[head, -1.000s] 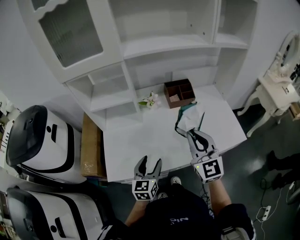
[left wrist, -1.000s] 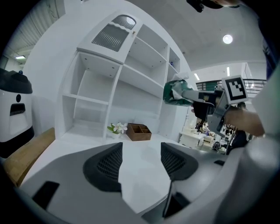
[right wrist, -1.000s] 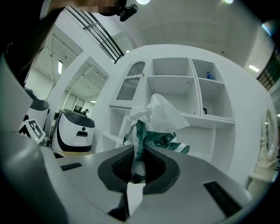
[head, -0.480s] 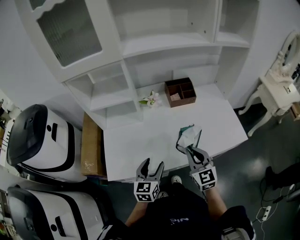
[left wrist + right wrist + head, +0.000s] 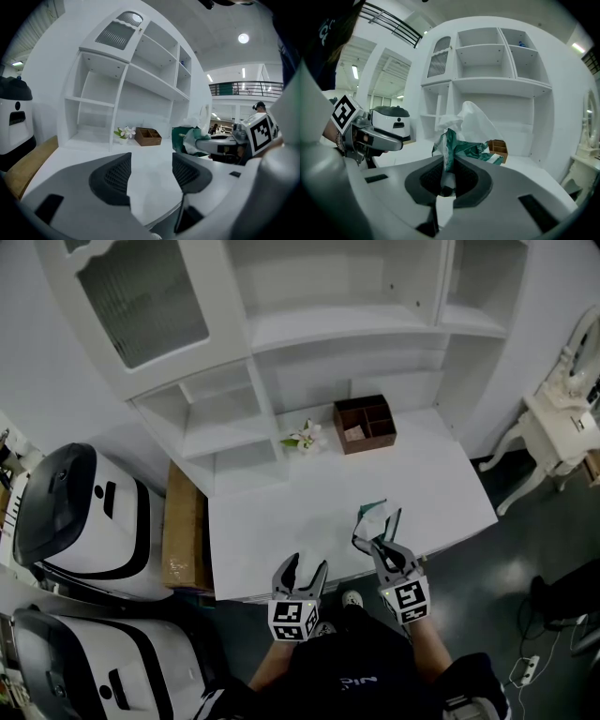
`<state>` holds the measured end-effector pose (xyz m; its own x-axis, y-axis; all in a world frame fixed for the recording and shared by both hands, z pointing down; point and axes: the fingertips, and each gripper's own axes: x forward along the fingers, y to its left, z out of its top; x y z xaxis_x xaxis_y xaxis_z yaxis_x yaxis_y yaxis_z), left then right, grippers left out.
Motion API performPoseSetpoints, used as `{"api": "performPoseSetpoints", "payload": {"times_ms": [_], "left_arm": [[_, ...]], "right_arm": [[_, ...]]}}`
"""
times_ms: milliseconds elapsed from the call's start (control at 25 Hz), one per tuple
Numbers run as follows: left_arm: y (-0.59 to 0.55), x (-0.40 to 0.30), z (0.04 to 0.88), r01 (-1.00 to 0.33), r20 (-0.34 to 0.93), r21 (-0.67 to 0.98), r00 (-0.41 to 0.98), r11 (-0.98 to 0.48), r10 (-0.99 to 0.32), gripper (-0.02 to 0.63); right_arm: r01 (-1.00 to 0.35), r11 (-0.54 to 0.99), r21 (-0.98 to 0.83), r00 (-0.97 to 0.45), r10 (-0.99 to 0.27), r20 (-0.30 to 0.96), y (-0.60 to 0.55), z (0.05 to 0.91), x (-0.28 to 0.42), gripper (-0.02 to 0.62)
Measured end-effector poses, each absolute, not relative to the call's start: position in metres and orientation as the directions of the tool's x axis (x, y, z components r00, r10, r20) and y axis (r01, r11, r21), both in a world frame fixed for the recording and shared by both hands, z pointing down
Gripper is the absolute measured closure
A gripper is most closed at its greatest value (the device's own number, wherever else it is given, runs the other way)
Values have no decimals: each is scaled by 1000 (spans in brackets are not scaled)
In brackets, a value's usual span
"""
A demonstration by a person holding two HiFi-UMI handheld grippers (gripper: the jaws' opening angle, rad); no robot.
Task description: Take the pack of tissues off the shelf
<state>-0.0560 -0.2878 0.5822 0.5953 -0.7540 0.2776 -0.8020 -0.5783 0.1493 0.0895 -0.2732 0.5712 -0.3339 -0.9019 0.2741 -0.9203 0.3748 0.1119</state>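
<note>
Two handheld grippers are showing at the bottom of the head view, both reaching over the front edge of the flat white desk top (image 5: 281, 512). The right gripper (image 5: 380, 542) is pinching the crumpled white-and-green plastic pack of tissues (image 5: 375, 518); in the right gripper view I am watching its jaws (image 5: 447, 174) pressing together on a fold of the wrapper, with the rest of the pack (image 5: 465, 133) billowing up and forward from the pads. The pack is off the shelves and is hanging over the front right part of the desk, near its edge; I cannot tell whether its underside is touching the surface. The left gripper (image 5: 305, 568) is hovering just beside the right one, to its left, and the left gripper view is showing its jaws (image 5: 151, 168) standing spread with only bare desk between them, the pack (image 5: 190, 140) sitting off to the right. Behind, the tall white wooden shelf unit (image 5: 319, 329) is standing at the back of the desk, and at its foot a small brown wooden box with compartments (image 5: 365, 424) is sitting near a little white flower with green leaves (image 5: 302, 438), both well apart from the pack. To the left of the desk, two bulky white-and-black machines (image 5: 75, 521) are standing beside a flat brown cardboard box (image 5: 185, 531).
</note>
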Motion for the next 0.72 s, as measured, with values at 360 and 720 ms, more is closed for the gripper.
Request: {"api": "performPoseSetpoints", "payload": {"times_ms": [360, 720], "left_arm": [[-290, -56, 583, -810, 283, 143, 584, -569, -761, 485], [-286, -48, 586, -791, 292, 153, 608, -592, -738, 603]], "right_arm": [[-918, 386, 91, -348, -893, 284, -274, 571, 82, 577], [-927, 367, 80, -330, -898, 290, -274, 573, 91, 578]]}}
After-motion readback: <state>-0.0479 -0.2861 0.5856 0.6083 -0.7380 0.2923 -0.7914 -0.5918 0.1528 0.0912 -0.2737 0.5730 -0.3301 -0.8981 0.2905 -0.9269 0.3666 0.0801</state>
